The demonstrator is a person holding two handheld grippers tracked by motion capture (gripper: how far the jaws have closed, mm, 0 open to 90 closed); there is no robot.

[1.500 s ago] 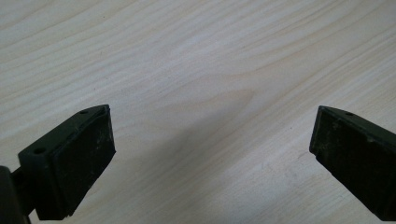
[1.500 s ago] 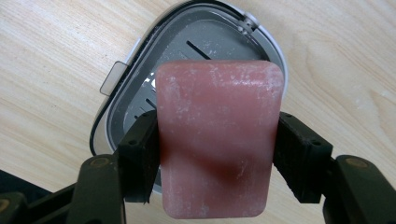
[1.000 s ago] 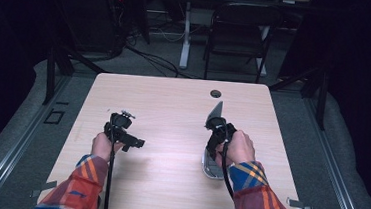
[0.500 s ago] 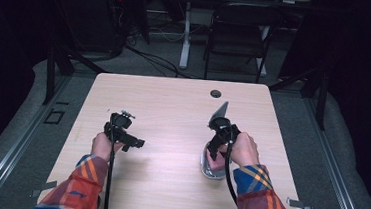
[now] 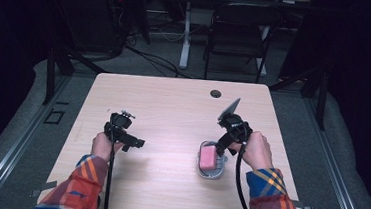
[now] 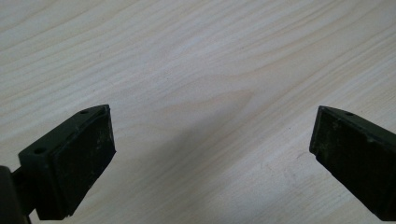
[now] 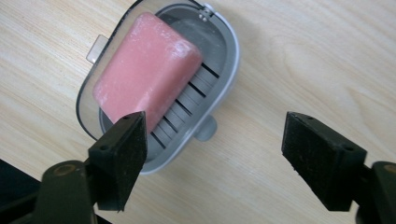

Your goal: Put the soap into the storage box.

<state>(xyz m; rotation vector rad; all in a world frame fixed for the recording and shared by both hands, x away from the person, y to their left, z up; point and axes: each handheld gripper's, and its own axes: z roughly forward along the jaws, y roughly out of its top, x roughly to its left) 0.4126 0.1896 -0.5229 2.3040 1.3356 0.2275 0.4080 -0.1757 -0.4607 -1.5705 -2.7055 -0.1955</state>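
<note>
Since the earlier frames, the right gripper [image 5: 218, 148] is lifting off the soap dish [image 5: 211, 160] and its jaws have just been opening, with nothing between them now; the pink soap bar [image 5: 207, 157], previously hidden under the hand, is now lying exposed in the dish.

Going left to right across the counter [image 5: 173, 108] in the high view:

- Left gripper [image 5: 131, 143]: a hand [image 5: 102, 145] in a plaid sleeve is holding it over the left half of the counter, well apart from the dish. In the left gripper view its jaws are standing spread wide, with bare wood grain [image 6: 196, 93] between them and nothing pinched.
- Soap dish: it is sitting right of centre, toward the near edge, just beside the right hand [image 5: 257, 149]. In the right gripper view the dish [image 7: 219, 84] is showing a grey rim, a slotted drain insert and a small tab at one side.
- Soap bar [image 7: 144, 79]: it is resting inside the dish, tilted across the slots and leaning toward one end.
- Right gripper [image 7: 215, 154]: its jaws are standing apart above the near rim of the dish, gripping nothing. One pad is overlapping the dish edge in that view; whether it is touching the dish I cannot tell.

A small round hole [image 5: 216, 93] is showing near the far edge of the counter.
</note>
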